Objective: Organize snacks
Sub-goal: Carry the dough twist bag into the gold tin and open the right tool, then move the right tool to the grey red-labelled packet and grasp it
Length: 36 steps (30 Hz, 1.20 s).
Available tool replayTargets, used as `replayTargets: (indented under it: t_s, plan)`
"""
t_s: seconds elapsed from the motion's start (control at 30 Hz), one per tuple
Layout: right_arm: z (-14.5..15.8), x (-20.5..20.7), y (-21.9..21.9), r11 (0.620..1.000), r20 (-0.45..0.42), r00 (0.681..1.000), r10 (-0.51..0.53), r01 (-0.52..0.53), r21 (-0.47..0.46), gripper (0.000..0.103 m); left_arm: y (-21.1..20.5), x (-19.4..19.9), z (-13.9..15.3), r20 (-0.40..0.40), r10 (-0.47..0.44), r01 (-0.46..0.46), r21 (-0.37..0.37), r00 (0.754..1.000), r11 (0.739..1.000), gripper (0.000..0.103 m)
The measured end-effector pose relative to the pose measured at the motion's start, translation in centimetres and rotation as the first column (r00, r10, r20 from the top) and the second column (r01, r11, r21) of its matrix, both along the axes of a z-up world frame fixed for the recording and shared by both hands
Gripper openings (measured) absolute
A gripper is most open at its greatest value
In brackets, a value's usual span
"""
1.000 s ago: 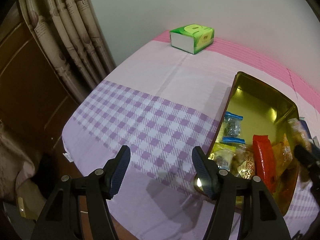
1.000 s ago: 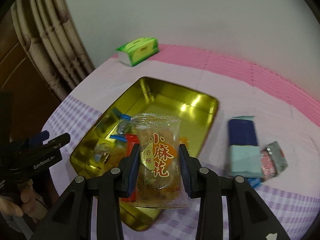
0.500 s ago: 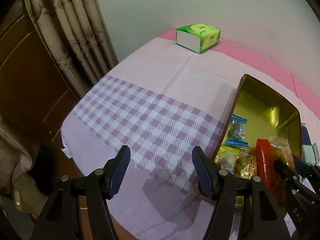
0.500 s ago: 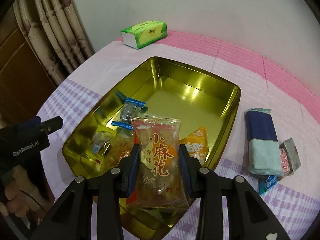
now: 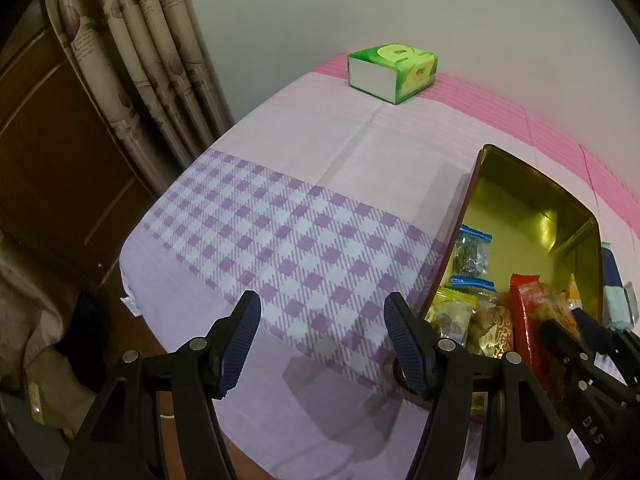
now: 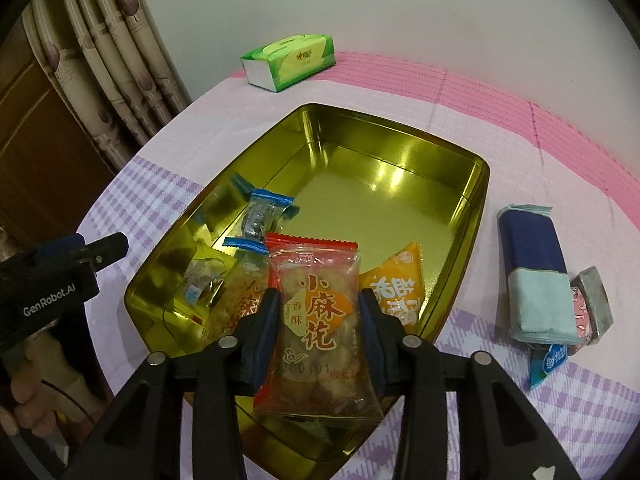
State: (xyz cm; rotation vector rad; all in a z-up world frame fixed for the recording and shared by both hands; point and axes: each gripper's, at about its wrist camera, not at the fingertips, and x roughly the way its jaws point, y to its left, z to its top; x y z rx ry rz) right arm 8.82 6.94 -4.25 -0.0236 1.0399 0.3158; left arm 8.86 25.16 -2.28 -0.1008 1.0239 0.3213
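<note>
A gold tin [image 6: 400, 136] sits on the cloth and holds several snack packets, among them a red one [image 6: 312, 242] and an orange one [image 6: 394, 288]. My right gripper [image 6: 319, 295] hovers low over the tin's near end with its jaws opening. A clear packet of fried twists [image 6: 316, 320] is still between its pads, flat and no longer pinched, lying on the red packet. My left gripper [image 5: 322, 300] stands open and empty over the purple checked cloth, just left of the tin [image 5: 520, 200]. The right gripper's fingers [image 5: 576, 320] show at that view's right edge.
Right of the tin lie a blue and teal packet [image 6: 536, 276], a small grey and pink packet [image 6: 592, 304] and a blue and white one [image 6: 548, 364]. A green tissue box [image 6: 288, 60] stands at the far edge. Curtains [image 5: 160, 60] hang left of the table.
My right gripper sank toward the tin with the clear packet, and its jaws have widened off the packet. The left gripper stayed where it was, open.
</note>
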Motion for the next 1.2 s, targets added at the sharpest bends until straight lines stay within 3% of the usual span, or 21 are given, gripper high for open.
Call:
replayTargets:
  t_s: [0.1, 0.37, 0.67, 0.93, 1.2]
  plan:
    - [0.4, -0.2, -0.1, 1.000, 0.018, 1.000, -0.006, 0.006, 0.001, 0.051, 0.0, 0.0, 0.0, 0.000, 0.000, 0.000, 0.000, 1.000, 1.000, 0.065]
    - [2.4, -0.6, -1.3, 0.999, 0.060, 0.998, -0.017, 0.015, 0.041, 0.051, -0.2, 0.0, -0.1, 0.002, -0.002, 0.002, 0.008, 1.000, 1.000, 0.065]
    - [4.4, -1.1, -8.9, 0.991, 0.126, 0.983, -0.131, 0.130, 0.017, 0.051, -0.2, -0.2, 0.0, 0.002, -0.012, 0.011, 0.020, 1.000, 1.000, 0.065]
    - [3.3, -0.2, -17.8, 0.964, 0.107, 0.963, -0.248, 0.256, -0.069, 0.051, -0.5, -0.2, 0.1, -0.003, -0.033, 0.033, 0.038, 0.999, 0.999, 0.065]
    - [1.0, 0.4, -21.6, 0.963, 0.061, 0.970, -0.234, 0.240, -0.124, 0.051, -1.6, -0.1, 0.4, 0.010, -0.070, 0.069, 0.054, 0.998, 0.996, 0.065]
